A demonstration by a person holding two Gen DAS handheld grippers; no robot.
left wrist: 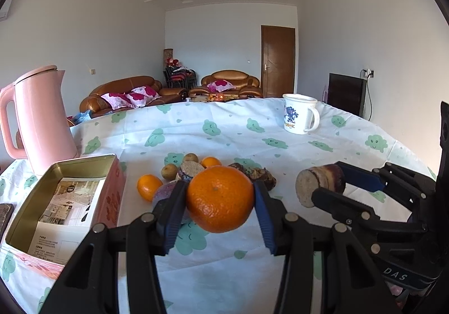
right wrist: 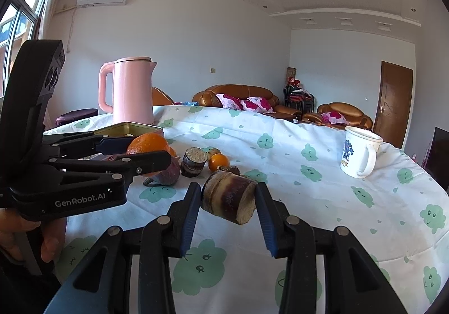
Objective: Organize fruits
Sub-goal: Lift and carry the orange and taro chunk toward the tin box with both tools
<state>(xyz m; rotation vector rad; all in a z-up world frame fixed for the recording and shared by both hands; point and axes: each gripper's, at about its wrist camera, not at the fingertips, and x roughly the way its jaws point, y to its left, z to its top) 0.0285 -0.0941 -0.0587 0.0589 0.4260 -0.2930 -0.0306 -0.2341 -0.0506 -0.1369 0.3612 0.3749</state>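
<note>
Claws (left wrist: 220,199) level, gripping orange (left wrist: 220,199).

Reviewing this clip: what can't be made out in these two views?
- Tin box: near corner cut by left gripper; leaflet text too small.
- Purple fruit, left view: mostly behind a finger and the orange.
- Mug contents: rim hides them.

A large orange (left wrist: 220,199) and a cut sugarcane piece (right wrist: 228,201) hang lifted above the small fruits (left wrist: 174,173) on the table (left wrist: 280,157).
</note>
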